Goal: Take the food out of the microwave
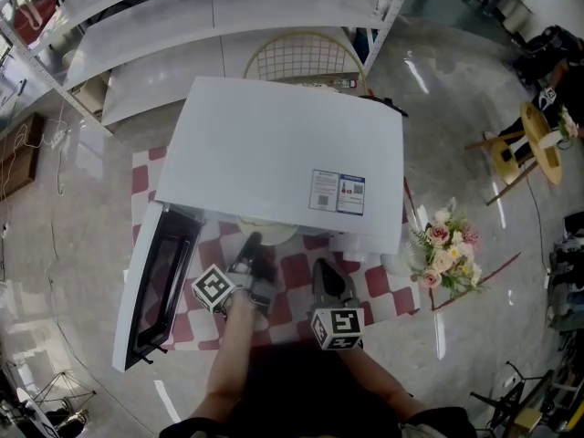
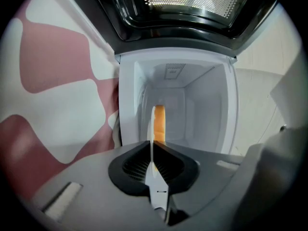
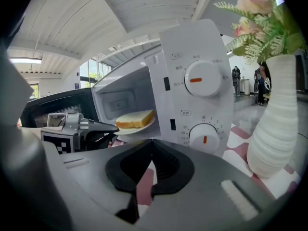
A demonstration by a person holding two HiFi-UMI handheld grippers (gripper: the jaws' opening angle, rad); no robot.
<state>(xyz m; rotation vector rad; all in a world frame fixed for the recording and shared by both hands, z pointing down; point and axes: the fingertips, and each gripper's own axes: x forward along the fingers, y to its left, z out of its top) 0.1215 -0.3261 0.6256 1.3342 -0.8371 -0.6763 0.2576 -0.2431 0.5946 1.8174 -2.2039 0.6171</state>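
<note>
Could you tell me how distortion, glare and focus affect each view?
Head view: wide-angle bends the shelves; glare streaks the floor. Left gripper view: rolled sideways, dark corners, the gripper soft. Right gripper view: the vase bulges at the edge; bread and dials are sharp.

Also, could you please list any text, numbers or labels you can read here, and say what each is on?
"35": beside the lower dial on the panel of the microwave; its other numerals are too small.
Chinese labels by the upper dial: too small to read.
Sticker on the microwave top: print blurred.
</note>
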